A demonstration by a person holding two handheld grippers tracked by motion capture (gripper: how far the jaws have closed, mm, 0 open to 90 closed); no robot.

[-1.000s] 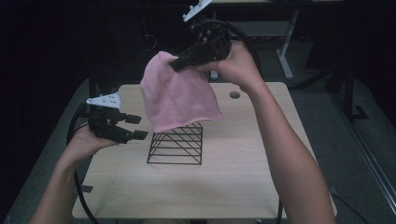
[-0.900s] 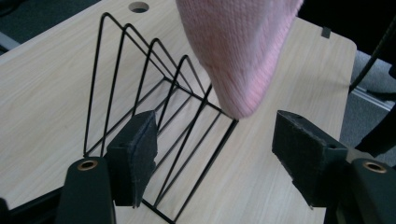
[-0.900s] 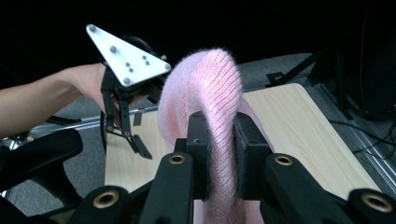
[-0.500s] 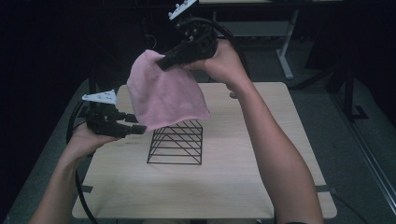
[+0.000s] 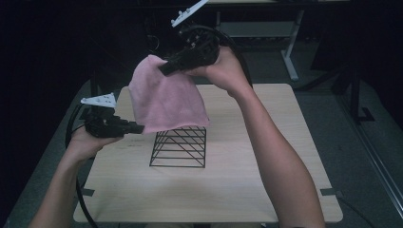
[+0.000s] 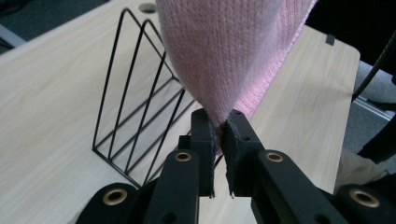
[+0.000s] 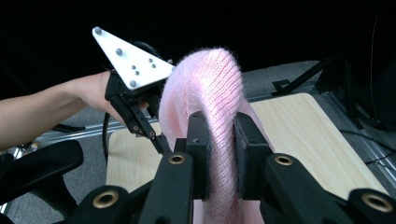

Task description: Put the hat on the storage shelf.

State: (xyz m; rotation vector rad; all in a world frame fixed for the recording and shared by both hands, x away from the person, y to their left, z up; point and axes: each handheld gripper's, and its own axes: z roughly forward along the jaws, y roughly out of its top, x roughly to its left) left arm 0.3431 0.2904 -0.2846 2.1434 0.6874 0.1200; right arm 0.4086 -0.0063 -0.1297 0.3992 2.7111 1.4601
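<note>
A pink knitted cloth hangs in the air above the wooden table. High over the table's back edge, my right gripper is shut on its upper edge; in the right gripper view the cloth bulges up between the two pads. My left gripper at the left has just been closing and is now shut on the cloth's lower left corner, pinched between its pads. A black wire rack stands on the table under the cloth, partly covered by its hanging lower edge.
A round cable hole sits near the table's far edge. A white desk frame stands on the floor behind the table. Cables trail from both grippers off the table's left side.
The right gripper has carried the cloth up and to the left. The left gripper, open beside the rack before, has closed on the cloth's lower corner.
</note>
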